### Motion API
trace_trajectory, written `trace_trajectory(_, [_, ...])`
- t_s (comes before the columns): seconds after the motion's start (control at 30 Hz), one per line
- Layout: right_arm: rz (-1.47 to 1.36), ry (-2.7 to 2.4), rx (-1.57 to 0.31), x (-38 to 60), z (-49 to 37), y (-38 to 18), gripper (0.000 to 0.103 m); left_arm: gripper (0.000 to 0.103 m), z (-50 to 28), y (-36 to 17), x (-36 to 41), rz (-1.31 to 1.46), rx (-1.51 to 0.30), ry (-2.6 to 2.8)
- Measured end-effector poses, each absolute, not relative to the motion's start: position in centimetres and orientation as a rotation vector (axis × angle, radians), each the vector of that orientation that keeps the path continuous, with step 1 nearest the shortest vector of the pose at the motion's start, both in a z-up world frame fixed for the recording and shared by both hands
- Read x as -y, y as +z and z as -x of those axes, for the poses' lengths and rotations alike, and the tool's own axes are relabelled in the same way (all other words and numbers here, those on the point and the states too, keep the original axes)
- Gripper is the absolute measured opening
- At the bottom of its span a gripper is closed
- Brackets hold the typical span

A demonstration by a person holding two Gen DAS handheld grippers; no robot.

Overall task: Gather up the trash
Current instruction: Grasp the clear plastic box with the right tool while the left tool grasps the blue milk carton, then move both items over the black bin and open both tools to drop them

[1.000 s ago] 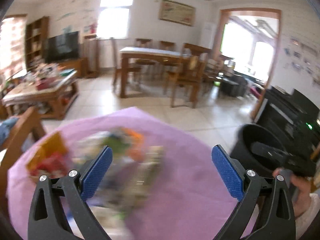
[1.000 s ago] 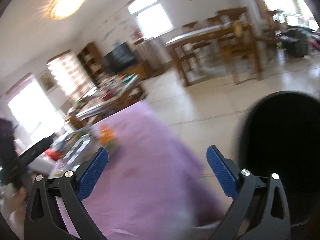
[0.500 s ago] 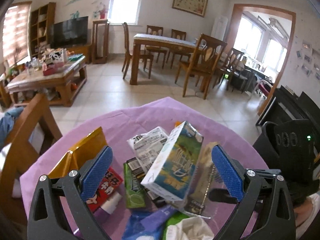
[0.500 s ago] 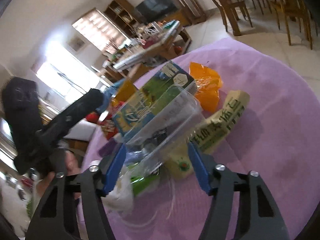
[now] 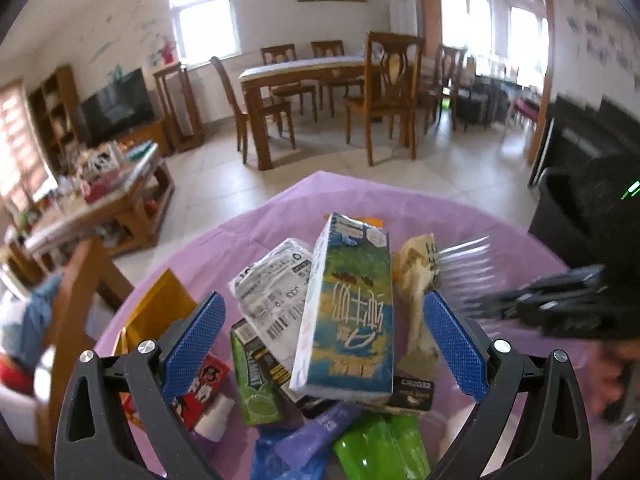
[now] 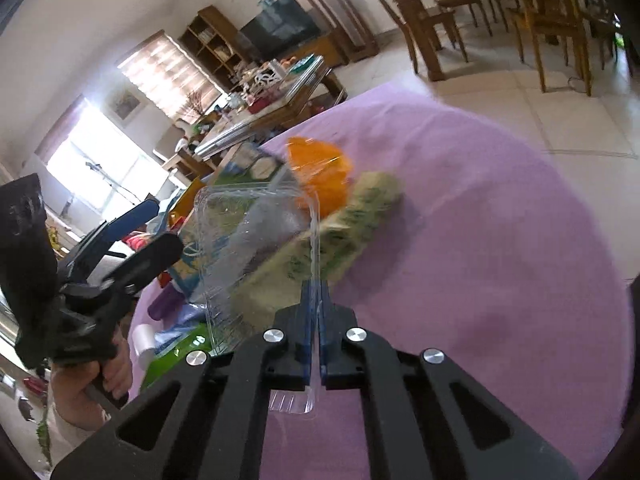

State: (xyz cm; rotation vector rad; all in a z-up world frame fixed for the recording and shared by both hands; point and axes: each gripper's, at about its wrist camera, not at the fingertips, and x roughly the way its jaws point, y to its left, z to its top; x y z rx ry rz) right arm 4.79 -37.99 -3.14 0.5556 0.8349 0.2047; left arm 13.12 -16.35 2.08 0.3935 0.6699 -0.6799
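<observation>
Pinching clear plastic tray (image 6: 256, 240) now, right tongs (image 6: 315, 292) clamped; left tongs (image 5: 324, 340) stay spread.

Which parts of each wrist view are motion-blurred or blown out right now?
Left wrist view: the right gripper and the clear plastic clamshell tray smear at right; the upright milk carton is sharp; windows clip. Right wrist view: the tray and the yellowish-green wrapper are blurred; the left-side window and ceiling lamp are blown out.

Centre of the left wrist frame: the milk carton (image 5: 346, 312) bears upside-down "纯牛奶". The white wrapper (image 5: 276, 292) reads "J33". The black pack (image 5: 412, 390) reads "CR2032".
</observation>
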Motion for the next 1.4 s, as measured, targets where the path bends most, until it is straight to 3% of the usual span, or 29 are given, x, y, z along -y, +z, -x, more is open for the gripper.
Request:
trace_trajectory(0.07, [-0.562,0.192,-0.825,39.1,-4.2,-3.2,0.003,0.091,-13.5,1.2,17.8,-0.433,-0.695,-0.668])
trace_trajectory(0.13, [-0.574,0.189,-0.811,40.0,-3.8,-3.3,0.003,0.060,-14.3,0.3,18.8,-0.450,-0.745,-0.655])
trace_trajectory(0.17, [-0.581,0.190,-0.806,40.5,-4.0,-3.3,0.003,0.055,-14.8,-0.1,19.1,-0.444,-0.770,-0.651])
trace_trajectory(0.33, [-0.621,0.198,-0.751,42.5,-2.8,-3.3,0.003,0.052,-15.4,0.5,18.8,-0.319,-0.781,-0.636])
trace_trajectory(0.57, [-0.628,0.197,-0.641,44.6,-1.3,-1.8,0.003,0.052,-11.7,5.7,18.6,-0.183,-0.644,-0.653])
trace_trajectory(0.77, [-0.621,0.132,-0.548,47.9,2.5,-0.8,0.003,0.052,-6.6,7.4,24.8,-0.117,-0.624,-0.839])
trace_trajectory(0.97, [-0.578,-0.075,-0.449,55.3,10.1,-0.5,0.003,0.052,-1.4,4.0,35.8,-0.100,-0.696,-1.059])
trace_trajectory(1.17, [-0.473,-0.285,-0.466,63.9,17.1,-0.2,0.003,0.052,3.5,-0.6,45.5,-0.117,-0.786,-1.218])
trace_trajectory(1.4, [-0.345,-0.362,-0.520,69.8,18.9,1.3,0.003,0.052,7.1,-5.2,53.0,-0.127,-0.874,-1.260])
